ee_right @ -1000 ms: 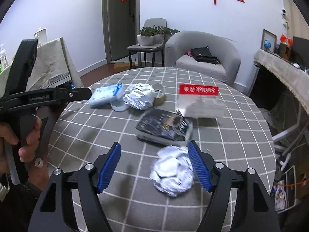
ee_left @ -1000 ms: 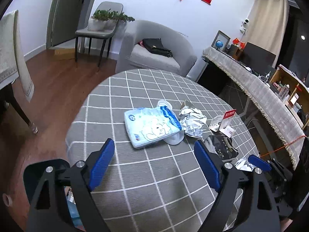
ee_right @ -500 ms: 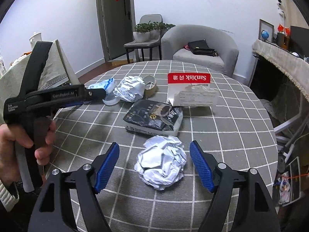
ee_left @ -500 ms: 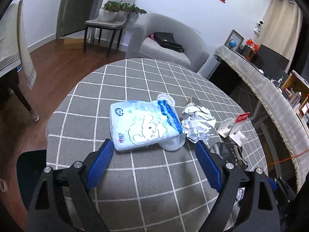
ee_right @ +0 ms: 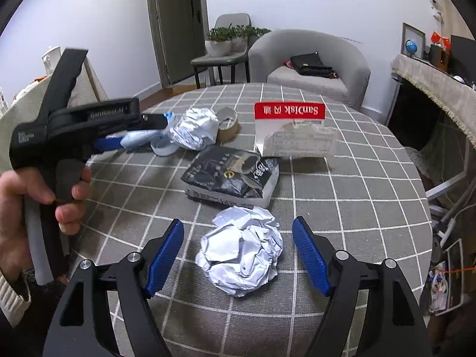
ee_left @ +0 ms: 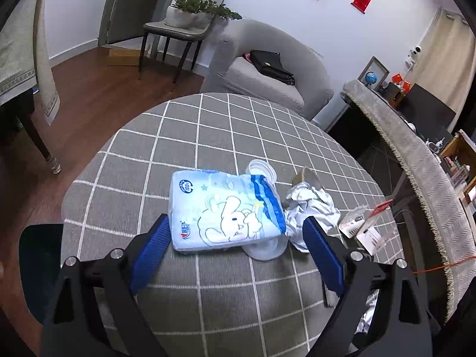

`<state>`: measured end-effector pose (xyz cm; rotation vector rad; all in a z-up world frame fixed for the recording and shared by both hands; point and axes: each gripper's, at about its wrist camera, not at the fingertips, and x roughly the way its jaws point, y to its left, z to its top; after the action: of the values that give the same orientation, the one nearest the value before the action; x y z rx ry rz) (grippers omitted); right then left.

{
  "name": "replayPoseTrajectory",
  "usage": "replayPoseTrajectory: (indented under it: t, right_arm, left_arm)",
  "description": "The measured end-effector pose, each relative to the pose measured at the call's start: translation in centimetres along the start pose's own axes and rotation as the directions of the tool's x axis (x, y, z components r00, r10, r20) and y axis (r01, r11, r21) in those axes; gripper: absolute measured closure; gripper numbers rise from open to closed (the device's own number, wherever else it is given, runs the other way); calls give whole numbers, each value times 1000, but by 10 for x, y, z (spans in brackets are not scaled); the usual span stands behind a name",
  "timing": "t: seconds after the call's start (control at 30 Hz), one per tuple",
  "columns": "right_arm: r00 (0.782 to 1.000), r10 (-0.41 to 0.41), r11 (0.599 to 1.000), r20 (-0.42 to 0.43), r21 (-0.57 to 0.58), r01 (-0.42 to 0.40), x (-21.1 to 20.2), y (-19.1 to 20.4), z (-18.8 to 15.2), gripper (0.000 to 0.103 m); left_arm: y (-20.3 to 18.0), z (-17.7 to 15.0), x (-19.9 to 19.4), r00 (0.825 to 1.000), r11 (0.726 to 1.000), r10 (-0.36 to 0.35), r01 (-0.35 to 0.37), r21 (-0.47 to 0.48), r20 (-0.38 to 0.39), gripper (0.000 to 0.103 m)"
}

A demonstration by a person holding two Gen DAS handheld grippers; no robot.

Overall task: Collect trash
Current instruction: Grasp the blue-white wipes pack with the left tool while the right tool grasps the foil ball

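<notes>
Trash lies on a round table with a grey checked cloth (ee_left: 184, 136). My left gripper (ee_left: 235, 247) is open, its blue fingers on either side of a light blue tissue pack (ee_left: 223, 211) with a rabbit print. A clear plastic cup (ee_left: 264, 250) and a crumpled foil ball (ee_left: 312, 208) lie beside the pack. My right gripper (ee_right: 238, 253) is open, its fingers either side of a crumpled silver paper ball (ee_right: 242, 255). Beyond it lie a black packet (ee_right: 235, 175), a SanDisk package (ee_right: 293, 131) and a tape roll (ee_right: 227, 122).
A grey armchair (ee_left: 267, 71) with a black bag stands behind the table. A chair with a plant (ee_left: 184, 20) is near the door. A long sideboard (ee_left: 416, 154) runs along the right. The left gripper and hand (ee_right: 59, 148) show at left in the right wrist view.
My left gripper has moved forward until its fingers flank the tissue pack. My right gripper has moved forward and lower, so the paper ball now sits between its fingers.
</notes>
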<state>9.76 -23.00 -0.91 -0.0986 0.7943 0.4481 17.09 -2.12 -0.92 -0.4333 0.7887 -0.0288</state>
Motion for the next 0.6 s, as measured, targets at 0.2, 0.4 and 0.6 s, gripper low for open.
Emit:
replayPoseTrajectory:
  t: [0.2,0.4,0.6]
  right_arm:
    - [1000,10,1000,-10,5,-10,3,-4,1,27]
    - [1000,10,1000,-25,15,-10,4,-10,1,27]
    - [999,26,999,-32,24,-25,6,-8,-1,27]
  left_arm:
    - [-6,7,8,999,999,46,-46,17,-4,12]
    - [-4,10,11,994,994,106,-106,24,-2,27]
    - [0,7,8,996,995,95,-95,17,2,29]
